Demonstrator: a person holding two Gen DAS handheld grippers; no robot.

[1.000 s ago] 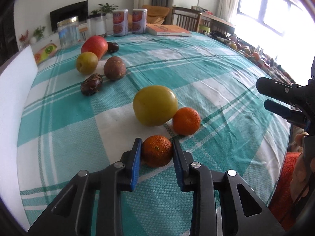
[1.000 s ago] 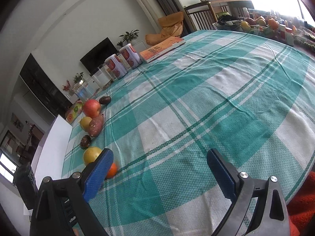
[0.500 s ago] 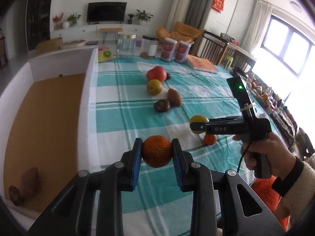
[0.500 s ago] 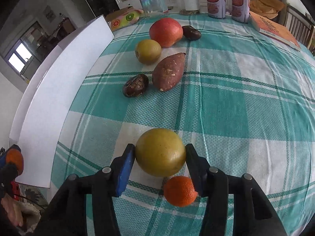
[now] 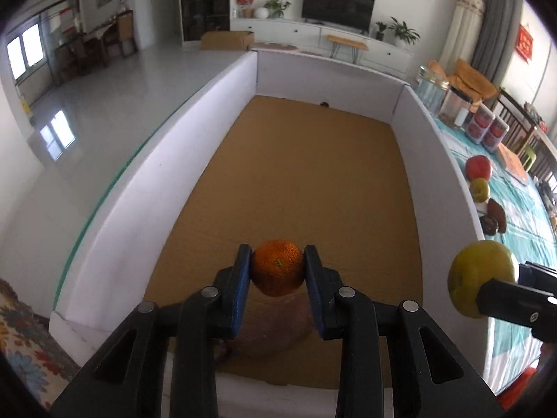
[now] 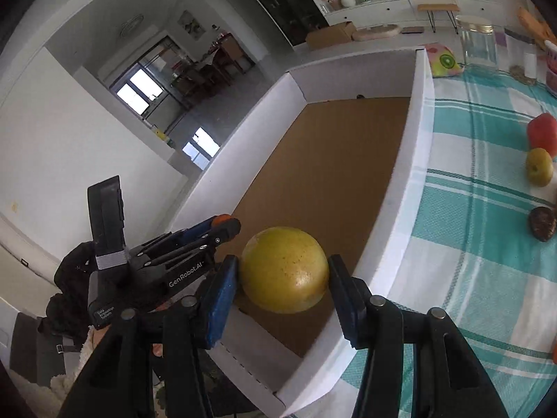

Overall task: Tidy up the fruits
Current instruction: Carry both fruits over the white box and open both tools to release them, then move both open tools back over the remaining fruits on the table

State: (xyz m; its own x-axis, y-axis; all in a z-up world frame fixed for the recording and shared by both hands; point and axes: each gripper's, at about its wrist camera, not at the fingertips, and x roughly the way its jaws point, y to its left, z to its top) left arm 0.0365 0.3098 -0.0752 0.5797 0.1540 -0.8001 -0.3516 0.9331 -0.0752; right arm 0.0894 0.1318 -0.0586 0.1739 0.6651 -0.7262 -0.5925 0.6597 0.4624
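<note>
The orange point(image 5: 277, 267) is sitting clamped between the blue pads of the left claw point(image 5: 277, 271), hanging over the near end of the box point(image 5: 195, 146), above its brown floor; a brownish, blurred thing point(image 5: 275, 331) is lying on that floor just under the claw, too unclear to name. At about 3 o'clock from the orange, in the left wrist view, the yellow fruit point(image 5: 482, 278) is hanging over the box's right wall, gripped by the right claw point(image 6: 283, 278), whose pads are pressing on both its sides; in the right wrist view the same fruit point(image 6: 284, 270) is showing above the box's near corner, with the box point(image 6: 414, 160) running away toward 12 o'clock. The left claw's black body point(image 6: 167, 261) is lying at 9 o'clock from the yellow fruit there. On the checked worktop point(image 6: 487, 244), at 2 o'clock from the box, a red fruit point(image 6: 543, 134), a small yellow-green fruit point(image 6: 539, 167) and a dark wrinkled fruit point(image 6: 542, 223) are resting in a loose line, well apart from both claws. Farther off, at 1 o'clock, a glass jar point(image 6: 477, 43) is standing upright near the box's far corner.
</note>
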